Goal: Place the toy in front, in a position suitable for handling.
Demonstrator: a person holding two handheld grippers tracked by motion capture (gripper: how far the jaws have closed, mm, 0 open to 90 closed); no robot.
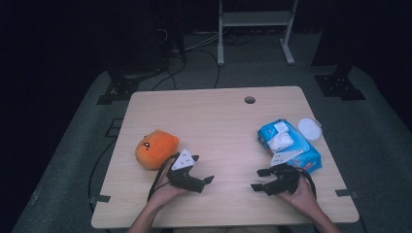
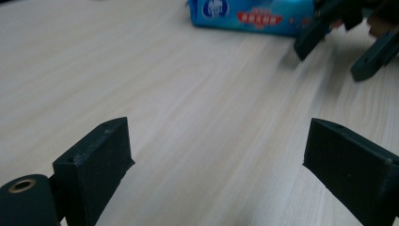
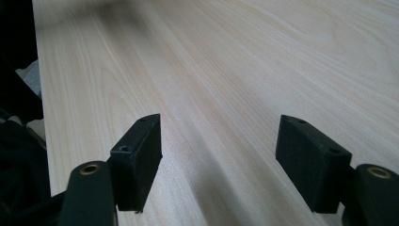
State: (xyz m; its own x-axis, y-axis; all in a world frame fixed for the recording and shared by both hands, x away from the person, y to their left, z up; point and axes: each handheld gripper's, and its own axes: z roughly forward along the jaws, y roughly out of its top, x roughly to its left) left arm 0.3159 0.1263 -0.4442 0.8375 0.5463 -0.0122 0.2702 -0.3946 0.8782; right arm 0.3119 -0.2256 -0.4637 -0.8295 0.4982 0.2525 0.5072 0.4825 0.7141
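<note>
- Toward the lower middle of the high view, the left gripper and the right gripper are seen low over the wooden table, their jaws pointed at one another across a bare strip of board.
- Just above and right of the right gripper the blue wipes pack lies flat, its near end close to the gripper's grey plate; whether the two touch cannot be told.
- An orange plush toy rests at left centre of that frame, just beside the left hand and up-left of it.
- A white round lid is set against the pack's upper right edge — near the table's right rim.
- On top of the pack a white tissue is seen bunched at the opening.
- In the left gripper view the left gripper is shown with its jaws spread wide and nothing between them — only wood grain; the wipes pack lies along the top edge, with the other gripper's jaws at upper right.
- In the right gripper view the right gripper is likewise held wide apart, nothing gripped and nothing touched by the pads.
</note>
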